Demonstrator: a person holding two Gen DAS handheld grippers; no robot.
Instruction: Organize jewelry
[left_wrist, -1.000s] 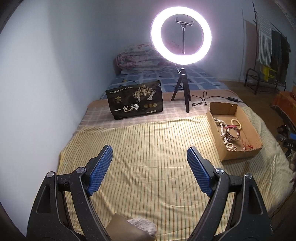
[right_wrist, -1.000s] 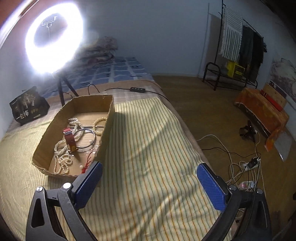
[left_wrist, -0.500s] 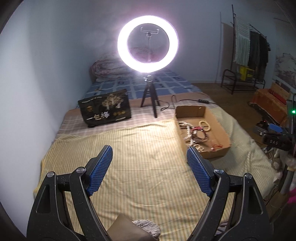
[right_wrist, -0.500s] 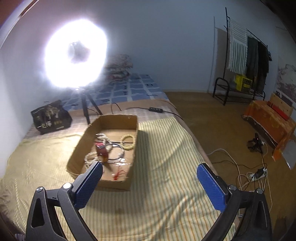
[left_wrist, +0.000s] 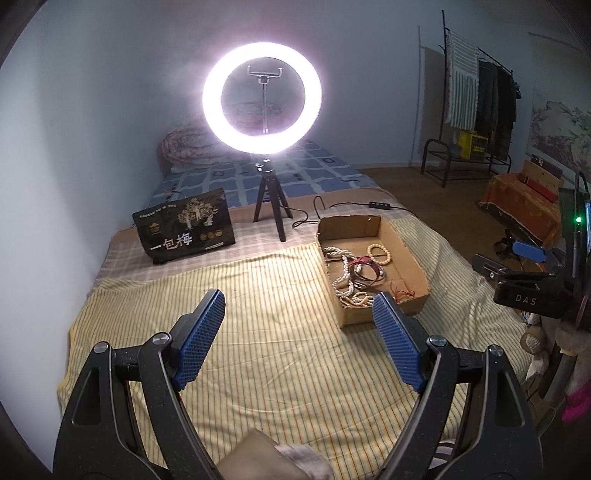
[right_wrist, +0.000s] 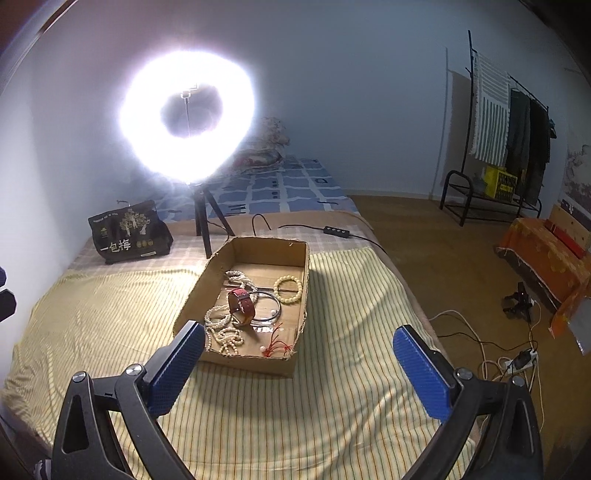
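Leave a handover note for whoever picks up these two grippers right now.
Left gripper: open, holding nothing, above the striped bedspread.
Right gripper: open, holding nothing, just short of the cardboard box.
Jewelry all lies in the box: pearl strands, red strap watch, bead bracelet, dark bangle, red cord.
Done: nothing sorted.
Left: everything.

The right gripper (right_wrist: 299, 354), with blue ribbed pads spread wide, hangs empty above a yellow striped bedspread (right_wrist: 332, 406). Ahead lies a shallow brown cardboard box (right_wrist: 258, 360) holding cream bead strands (right_wrist: 221, 330), a red leather watch strap (right_wrist: 242, 302), a thin dark metal bangle (right_wrist: 271, 299) and a pale yellow bead bracelet (right_wrist: 288, 290). Behind it glows a round white ring light (right_wrist: 186, 116) beside a black printed bag (right_wrist: 129, 232).
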